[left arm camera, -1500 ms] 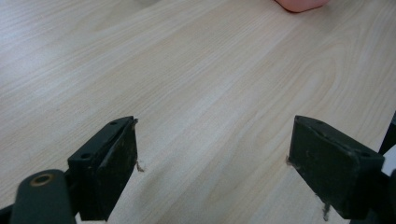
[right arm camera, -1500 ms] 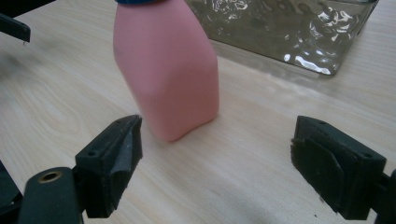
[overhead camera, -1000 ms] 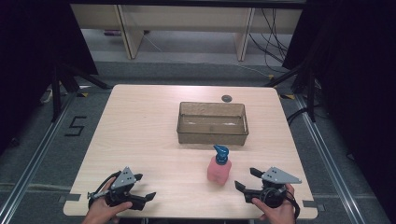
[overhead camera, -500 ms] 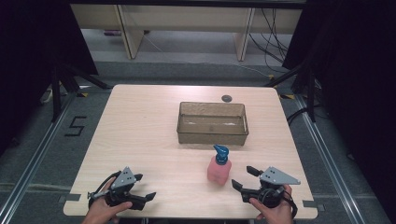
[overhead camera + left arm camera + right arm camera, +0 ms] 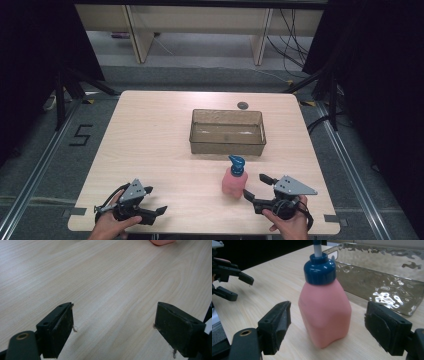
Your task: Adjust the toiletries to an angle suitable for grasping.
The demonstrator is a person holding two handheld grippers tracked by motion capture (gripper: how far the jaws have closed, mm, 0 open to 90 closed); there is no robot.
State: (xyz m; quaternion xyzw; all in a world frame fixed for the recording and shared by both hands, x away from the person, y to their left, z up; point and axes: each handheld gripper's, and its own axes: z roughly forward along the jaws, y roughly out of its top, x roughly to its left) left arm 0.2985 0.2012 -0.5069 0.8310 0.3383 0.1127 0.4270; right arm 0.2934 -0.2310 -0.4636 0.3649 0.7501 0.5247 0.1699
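A pink bottle [image 5: 234, 184] with a blue pump cap stands upright on the wooden table [image 5: 150, 140], just in front of a clear bin [image 5: 227, 145]. My right gripper [image 5: 252, 185] lies low at the table's front right and points left at the bottle. In the right gripper view the bottle [image 5: 324, 315] stands just ahead of the gap in my right gripper [image 5: 327, 308]. Its jaws have just been opening, and the pads are clear of the bottle. My left gripper [image 5: 156, 199] rests at the front left, open over bare wood [image 5: 113, 322].
The clear bin [image 5: 382, 290] has rippled walls and looks to hold nothing. A small dark disc [image 5: 243, 105] lies near the table's far edge. The left gripper [image 5: 243, 288] shows far off in the right gripper view. The bottle's base [image 5: 162, 242] shows in the left gripper view.
My right gripper has edged a little to the left toward the pink bottle. The left gripper and the bottle have stayed put.
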